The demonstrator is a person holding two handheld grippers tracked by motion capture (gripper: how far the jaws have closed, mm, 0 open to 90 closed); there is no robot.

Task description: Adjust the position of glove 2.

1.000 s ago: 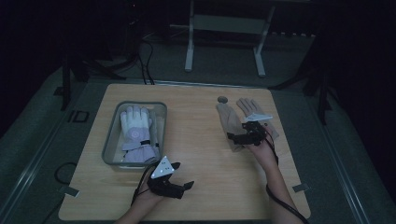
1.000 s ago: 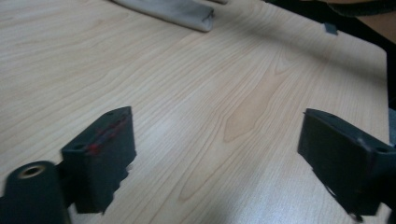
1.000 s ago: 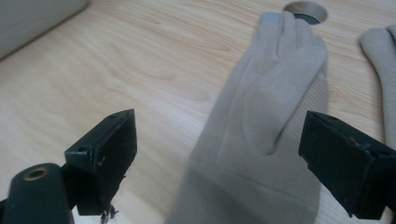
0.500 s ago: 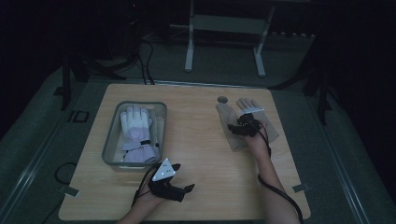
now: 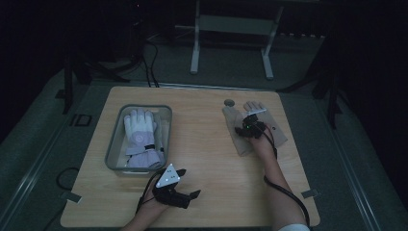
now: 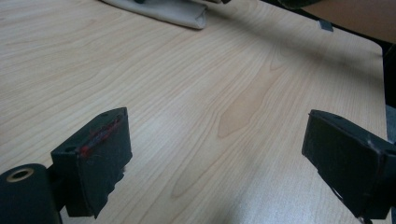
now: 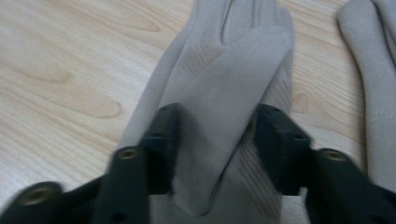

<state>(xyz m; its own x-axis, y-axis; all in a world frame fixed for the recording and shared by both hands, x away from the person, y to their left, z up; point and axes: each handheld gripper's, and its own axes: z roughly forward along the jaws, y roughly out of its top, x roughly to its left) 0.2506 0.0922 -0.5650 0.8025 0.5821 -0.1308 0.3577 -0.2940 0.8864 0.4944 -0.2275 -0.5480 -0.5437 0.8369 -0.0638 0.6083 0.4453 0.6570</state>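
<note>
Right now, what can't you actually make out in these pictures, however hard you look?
- Whether the right gripper already pinches the beige glove: right gripper view, jaws blurred; they have just been closing around it.
- The small dark round thing near the table's far edge: high view, too small and dim.
- What lies under the pale gloves in the grey bin: high view, the gloves cover it.

Your left gripper (image 6: pixel 219 158) sits low over the wooden table (image 6: pixel 187 93) with both black jaws spread wide and nothing but bare wood grain between them. The jaw on the left has a red smear along its top edge. Up at the top edge, well away from the jaws, you can see the folded end of a beige glove (image 6: pixel 173 11) lying on the table.
</note>
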